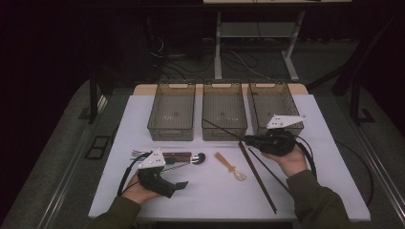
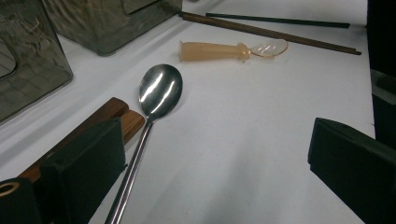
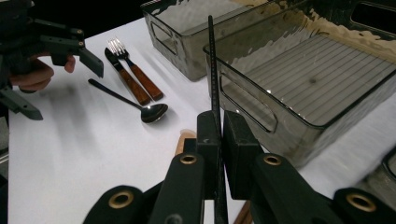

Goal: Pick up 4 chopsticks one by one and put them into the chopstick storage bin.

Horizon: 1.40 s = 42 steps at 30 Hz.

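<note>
My right gripper (image 1: 247,139) (image 3: 218,127) is shut on a thin black chopstick (image 1: 222,129) (image 3: 212,65). The stick is lifted and points left, across the front of the middle bin (image 1: 224,132) (image 3: 280,135). A brown chopstick (image 1: 257,176) (image 2: 271,32) and a second black one (image 1: 267,167) (image 2: 280,19) lie on the white table. My left gripper (image 1: 179,177) (image 2: 219,154) is open, low over the table, just right of a metal spoon (image 1: 198,157) (image 2: 159,88) (image 3: 152,112). Nothing is between its jaws.
A fork (image 3: 125,51) and a knife (image 3: 116,65) with wooden handles (image 1: 176,155) (image 2: 112,112) lie left of the metal spoon. An amber plastic spoon (image 1: 230,167) (image 2: 219,50) lies mid-table. Three smoky bins stand in a row at the back: left (image 1: 171,131), middle, right (image 1: 260,95).
</note>
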Each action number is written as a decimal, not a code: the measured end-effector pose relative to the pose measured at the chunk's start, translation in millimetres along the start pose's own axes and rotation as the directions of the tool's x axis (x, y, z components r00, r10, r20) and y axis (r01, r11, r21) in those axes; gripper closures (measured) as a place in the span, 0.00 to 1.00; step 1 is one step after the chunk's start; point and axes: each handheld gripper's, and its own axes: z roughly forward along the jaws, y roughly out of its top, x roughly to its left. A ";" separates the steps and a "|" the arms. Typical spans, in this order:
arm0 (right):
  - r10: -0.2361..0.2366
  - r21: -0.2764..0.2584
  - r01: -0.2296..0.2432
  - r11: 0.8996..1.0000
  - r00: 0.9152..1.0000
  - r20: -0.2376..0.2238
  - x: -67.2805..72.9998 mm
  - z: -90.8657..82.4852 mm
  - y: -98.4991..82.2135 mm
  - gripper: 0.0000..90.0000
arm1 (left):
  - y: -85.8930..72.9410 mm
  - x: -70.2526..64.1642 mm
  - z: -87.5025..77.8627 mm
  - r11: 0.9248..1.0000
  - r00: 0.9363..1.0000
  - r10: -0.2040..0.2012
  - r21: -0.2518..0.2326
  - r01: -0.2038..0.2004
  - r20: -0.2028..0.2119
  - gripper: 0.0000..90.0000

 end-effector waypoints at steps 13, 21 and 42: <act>0.008 0.015 -0.008 1.000 1.000 0.006 1.0 25.0 21.0 0.95 | -0.1 -0.2 -0.6 1.000 1.000 -0.017 -0.010 0.017 0.001 0.03; 0.014 0.031 -0.015 0.999 1.000 0.022 1.6 44.7 39.2 0.95 | 0.0 -0.2 -0.1 1.000 1.000 -0.015 -0.008 0.015 0.000 0.03; 0.037 0.039 -0.041 0.998 0.995 0.097 0.6 101.8 84.0 0.95 | 0.6 -1.0 2.1 1.000 1.000 -0.011 0.012 0.011 0.002 0.04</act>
